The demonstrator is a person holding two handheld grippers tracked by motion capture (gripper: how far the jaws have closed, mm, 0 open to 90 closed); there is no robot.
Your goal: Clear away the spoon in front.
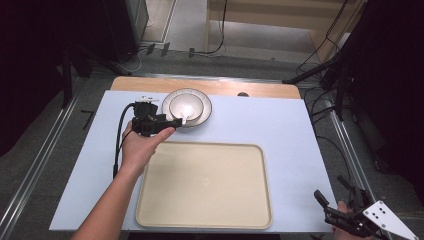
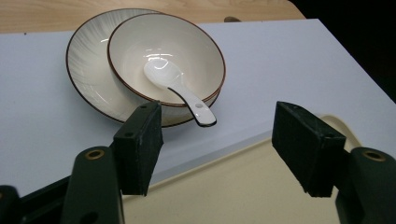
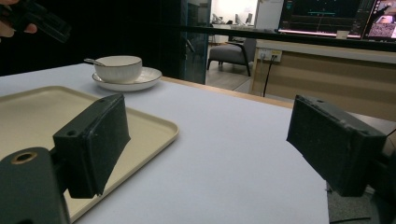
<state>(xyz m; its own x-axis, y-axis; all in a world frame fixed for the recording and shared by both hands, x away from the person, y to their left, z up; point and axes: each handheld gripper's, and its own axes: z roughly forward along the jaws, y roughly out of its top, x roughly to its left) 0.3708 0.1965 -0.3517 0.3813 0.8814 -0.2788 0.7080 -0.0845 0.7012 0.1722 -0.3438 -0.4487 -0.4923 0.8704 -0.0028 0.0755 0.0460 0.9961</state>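
L gripper (image 1: 176, 121) nears spoon (image 2: 180, 91) in bowl (image 2: 166, 56), jaws apart, nothing pinched yet. R gripper (image 1: 332, 207) spread, idle. Tray (image 1: 205, 187) empty; pick-up & transfer left.

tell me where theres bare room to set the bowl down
The cream tray is bare across its whole bed. The white table cover is also free right of the plate and tray. It is crowded at the far left, where the bowl, spoon and left gripper meet.
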